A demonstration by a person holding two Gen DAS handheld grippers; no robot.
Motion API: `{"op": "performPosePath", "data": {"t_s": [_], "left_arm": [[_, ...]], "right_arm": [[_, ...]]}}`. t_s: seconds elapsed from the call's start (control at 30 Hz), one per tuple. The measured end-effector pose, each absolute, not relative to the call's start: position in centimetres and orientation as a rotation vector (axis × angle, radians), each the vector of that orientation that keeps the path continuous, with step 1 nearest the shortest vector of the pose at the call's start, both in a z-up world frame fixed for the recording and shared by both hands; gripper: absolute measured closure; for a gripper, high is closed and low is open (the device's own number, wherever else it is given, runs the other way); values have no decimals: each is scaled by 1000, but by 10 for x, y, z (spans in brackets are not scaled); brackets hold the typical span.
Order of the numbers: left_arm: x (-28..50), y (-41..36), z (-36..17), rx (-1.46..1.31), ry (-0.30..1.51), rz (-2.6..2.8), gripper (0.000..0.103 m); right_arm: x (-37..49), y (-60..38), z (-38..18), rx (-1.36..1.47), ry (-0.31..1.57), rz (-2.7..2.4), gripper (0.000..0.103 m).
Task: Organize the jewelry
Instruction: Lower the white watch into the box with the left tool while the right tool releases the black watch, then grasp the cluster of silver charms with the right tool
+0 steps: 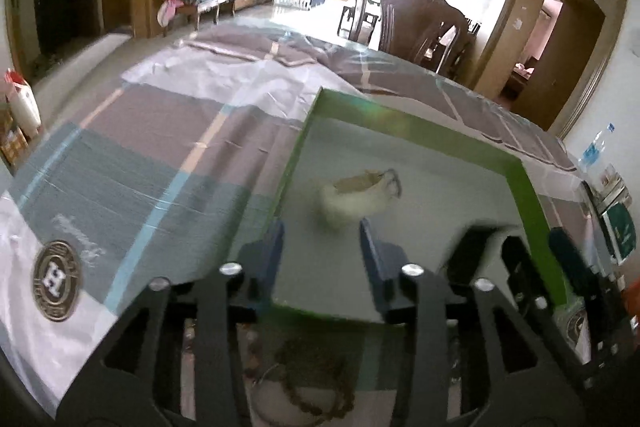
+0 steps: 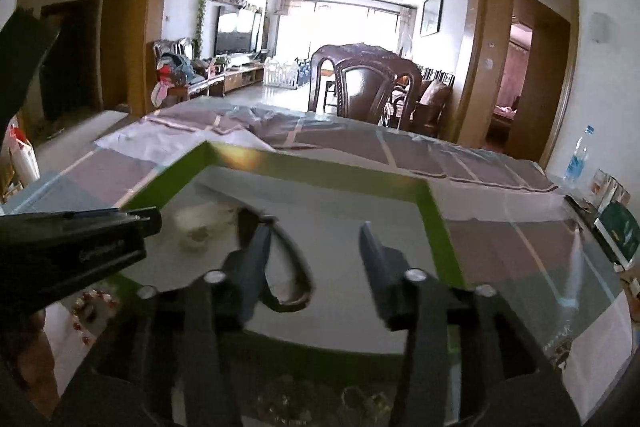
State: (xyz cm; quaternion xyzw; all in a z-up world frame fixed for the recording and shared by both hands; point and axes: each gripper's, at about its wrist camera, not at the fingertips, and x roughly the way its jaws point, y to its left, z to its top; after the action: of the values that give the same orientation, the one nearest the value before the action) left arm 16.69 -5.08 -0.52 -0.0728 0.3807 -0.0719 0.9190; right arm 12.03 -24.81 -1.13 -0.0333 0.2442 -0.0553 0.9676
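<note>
Beaded strands (image 1: 316, 383) under my left gripper (image 1: 322, 255) remain unsorted; both grippers' jaws parted, empty, pale piece (image 1: 356, 197) and dark loop (image 2: 290, 267) already in the green-rimmed tray (image 1: 528, 195).

Black linkages, silver screws, blue jaws

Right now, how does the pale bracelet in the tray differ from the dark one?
The pale bracelet is cream coloured and chunky; the dark bracelet is a thin blackish loop. The pale one lies clear ahead of the left gripper; the dark one lies by the right gripper, beside one finger. Both rest on the green-rimmed tray, neither gripped.
</note>
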Motion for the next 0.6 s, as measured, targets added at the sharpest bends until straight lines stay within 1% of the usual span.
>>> {"op": "performPosePath", "data": {"t_s": [0.07,0.13,0.2,0.3,0.43,0.53,0.6], "left_arm": [[155,-49,0,-130,765,-139,54],[135,-44,7,-91,742,-128,44],[115,-40,10,-20,722,-106,41],[92,-35,6,73,732,-96,41],[76,-23,-11,94,805,-125,41],[75,-17,-21,92,854,-123,41],[77,-16,-25,90,872,-121,41]], "right_arm": [[110,-248,-9,-49,516,-100,47],[94,-254,-5,-1,565,-65,46],[80,-261,-9,45,618,-43,44],[62,-274,-24,126,695,-23,43],[55,-293,-54,229,807,-33,43],[57,-295,-63,216,839,-56,43],[56,-293,-58,199,830,-52,43]]}}
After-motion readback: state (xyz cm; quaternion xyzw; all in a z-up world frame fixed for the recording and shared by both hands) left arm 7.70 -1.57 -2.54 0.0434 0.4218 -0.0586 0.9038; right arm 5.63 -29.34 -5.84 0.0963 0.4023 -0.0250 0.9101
